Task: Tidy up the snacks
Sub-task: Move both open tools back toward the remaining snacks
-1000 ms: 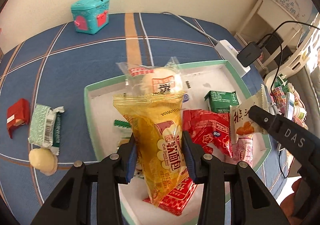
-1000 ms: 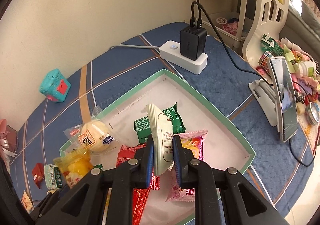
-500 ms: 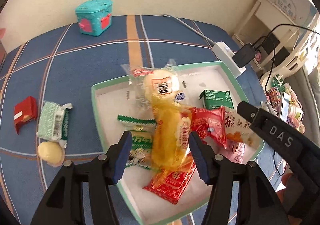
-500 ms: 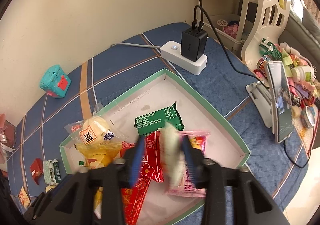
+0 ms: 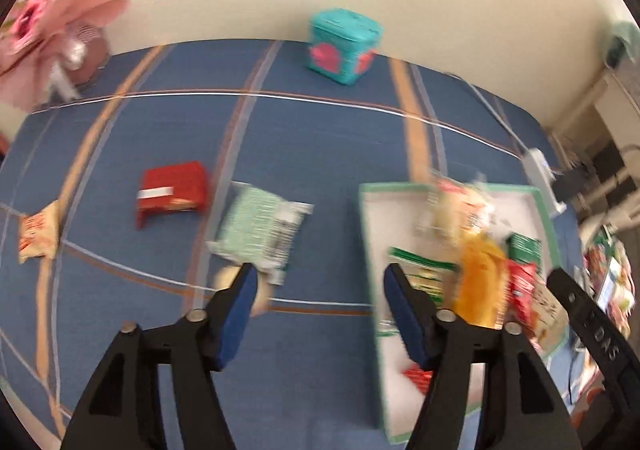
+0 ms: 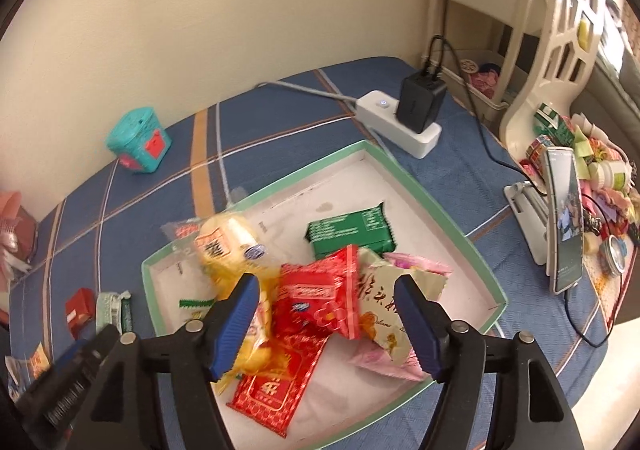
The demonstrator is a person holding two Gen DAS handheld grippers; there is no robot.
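1. The left gripper (image 5: 318, 300) is seen with its jaws opening and nothing between them; only the blue checked cloth (image 5: 320, 154) lies in the gap.
2. A pale green packet (image 5: 260, 230) lies on the cloth just beyond the left finger, with a round pale bun (image 5: 228, 277) partly hidden behind that fingertip.
3. A red packet (image 5: 172, 194) and a small orange-and-white packet (image 5: 38, 236) are found farther out to the left, well apart from the fingers.
4. The tray (image 5: 365, 234) is placed to the right of the left gripper, its near edge behind the right finger; a yellow bag (image 5: 478, 286) lies inside.
5. The right gripper (image 6: 324, 322) is held above the tray (image 6: 420, 194), its jaws opening and released.
6. Between and beyond its fingers a red packet (image 6: 320, 294) and a cream packet (image 6: 380, 306) lie loose in the tray; neither is pressed by the pads.
7. A green packet (image 6: 348, 234) lies farther ahead, and a wrapped bun (image 6: 228, 242) ahead to the left.
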